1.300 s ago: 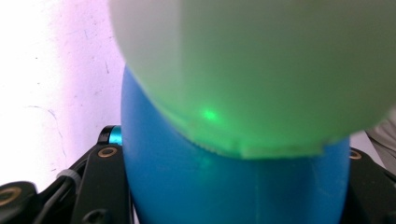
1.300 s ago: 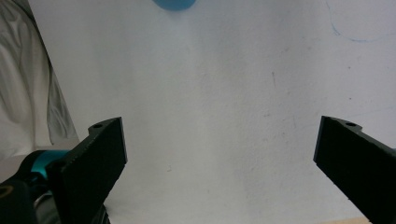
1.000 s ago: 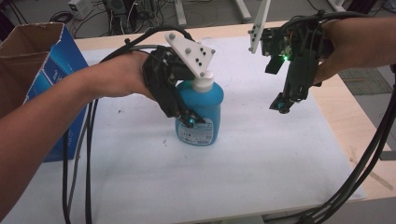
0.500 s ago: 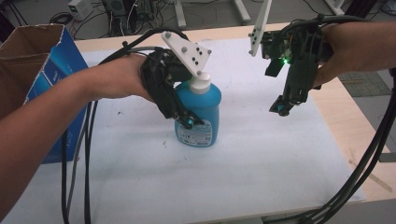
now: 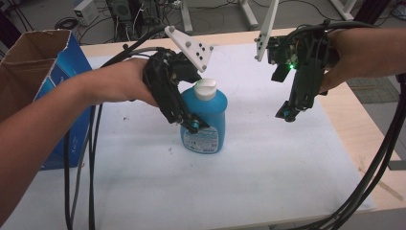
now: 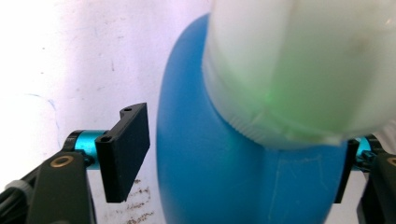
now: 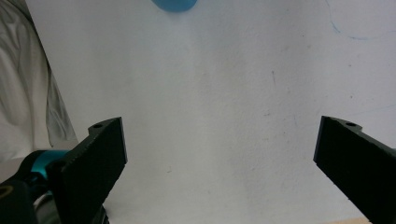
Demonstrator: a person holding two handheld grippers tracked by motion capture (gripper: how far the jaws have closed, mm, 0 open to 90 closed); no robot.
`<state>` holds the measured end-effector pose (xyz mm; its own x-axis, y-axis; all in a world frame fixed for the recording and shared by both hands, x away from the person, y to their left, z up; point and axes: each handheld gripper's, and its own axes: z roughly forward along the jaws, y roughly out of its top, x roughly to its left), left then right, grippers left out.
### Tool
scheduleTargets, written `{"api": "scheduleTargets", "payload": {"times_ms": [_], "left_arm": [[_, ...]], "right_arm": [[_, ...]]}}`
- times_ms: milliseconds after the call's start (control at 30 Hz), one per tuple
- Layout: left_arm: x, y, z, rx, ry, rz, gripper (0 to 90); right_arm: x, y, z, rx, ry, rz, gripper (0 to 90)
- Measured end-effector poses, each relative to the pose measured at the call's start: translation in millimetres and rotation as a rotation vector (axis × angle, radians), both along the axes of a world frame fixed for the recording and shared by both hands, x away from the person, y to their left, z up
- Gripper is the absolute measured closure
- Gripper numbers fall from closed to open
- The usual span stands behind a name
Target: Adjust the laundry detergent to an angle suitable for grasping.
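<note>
On the white table cover (image 5: 268,182), nearest the person: cables (image 5: 79,172) are trailing down from the left forearm across the bare sheet.
Bottle spot: blue bottle (image 5: 206,124) is standing upright at mid-table on the cover, white cap (image 5: 206,89) on top, label facing the person.
Left gripper (image 5: 191,125): is sitting low against the bottle's left side, jaws straddling the body; they have just been opening.
Left jaw gap: in the left gripper view a sliver of white is showing between the left pad (image 6: 125,151) and the blue bottle (image 6: 219,172), so the pads are no longer squeezing it; the far pad is sitting right at the bottle's edge, contact unclear.
Right gripper (image 5: 287,114): is hanging above the cover to the right of the bottle, well apart from it, tips pointing down.
Right jaws: are standing wide apart in the right gripper view, nothing between them.
Left edge: blue cardboard box (image 5: 33,81) is standing open-topped beside the left arm.
Far side: wooden table (image 5: 354,129) edge is running behind and to the right.
</note>
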<state>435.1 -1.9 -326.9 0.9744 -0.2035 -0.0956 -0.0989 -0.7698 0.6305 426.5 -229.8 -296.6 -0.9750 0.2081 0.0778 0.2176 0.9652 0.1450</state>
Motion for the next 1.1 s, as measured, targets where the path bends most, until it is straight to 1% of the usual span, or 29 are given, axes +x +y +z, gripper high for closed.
{"api": "scheduleTargets", "payload": {"times_ms": [33,133,167,200,233,267,333,367,467,500,567,633,733,767,800,833,867,933,1000,1033,1100], "left_arm": [[0.0,0.8,1.2,-0.006,0.0,0.009,20.3],[-1.0,4.4,5.2,-0.018,-0.002,0.028,20.3],[-1.3,6.0,6.9,-0.023,-0.016,0.034,20.3],[-1.1,8.1,9.1,-0.028,-0.028,0.038,20.3],[-1.2,9.9,10.2,-0.027,-0.031,0.053,20.3],[-1.6,11.6,10.8,-0.025,-0.016,0.058,20.3],[-2.5,14.3,13.1,-0.021,-0.024,0.069,20.3],[-2.9,16.4,15.0,-0.031,-0.024,0.074,20.3],[-3.2,24.5,22.7,-0.049,-0.023,0.093,20.3],[-3.1,27.2,25.6,-0.052,-0.015,0.098,20.3],[-3.7,32.4,32.1,-0.061,-0.013,0.129,20.3],[-3.4,37.0,37.8,-0.058,-0.029,0.159,20.3],[-0.9,43.4,43.8,-0.059,-0.024,0.192,20.3],[0.6,45.7,45.9,-0.053,-0.031,0.193,20.3],[0.5,47.4,47.1,-0.054,-0.047,0.185,20.3],[0.8,48.6,48.1,-0.058,-0.043,0.173,20.3],[1.1,49.6,49.2,-0.059,-0.035,0.175,20.3],[0.9,51.6,51.7,-0.063,-0.052,0.18,20.2],[0.4,53.3,54.1,-0.066,-0.06,0.183,12.0],[-0.1,54.3,55.9,-0.069,-0.059,0.205,7.1],[0.7,56.4,59.3,-0.062,-0.062,0.239,6.4]], "right_arm": [[-0.5,0.0,0.5,-0.001,-0.002,-0.002,1.9],[-0.4,-1.0,1.0,0.004,-0.003,0.003,1.9],[-1.1,-1.2,1.1,0.003,-0.003,-0.008,1.9],[-0.8,-1.6,1.2,-0.001,-0.004,-0.006,1.9],[-0.7,-1.6,1.3,0.002,-0.008,-0.003,1.9],[-1.0,-1.3,1.5,0.006,-0.009,-0.003,1.8],[-1.0,-1.2,2.3,0.011,-0.015,0.006,1.8],[-1.6,-1.2,2.9,0.008,-0.012,-0.002,1.8],[-0.9,-2.1,2.9,0.012,-0.017,0.0,1.9],[-0.9,-2.6,2.9,0.012,-0.016,0.0,1.9],[-0.2,-3.6,2.5,0.013,-0.017,0.001,1.9],[-0.2,-4.1,2.3,0.013,-0.019,-0.004,1.9],[-0.5,-3.9,2.9,0.014,-0.019,-0.005,1.9],[-0.6,-3.8,2.8,0.017,-0.019,-0.003,1.9],[-0.7,-3.6,3.0,0.018,-0.019,-0.005,1.9],[-0.5,-3.7,3.0,0.017,-0.021,-0.001,1.9],[-0.1,-3.6,2.8,0.02,-0.024,0.004,1.9],[-0.6,-3.6,3.1,0.016,-0.022,-0.001,1.9],[-0.4,-3.7,3.2,0.018,-0.021,-0.002,1.9],[-0.6,-3.9,3.5,0.017,-0.021,-0.005,1.9],[-0.7,-3.9,3.9,0.021,-0.023,-0.004,1.9]]}}
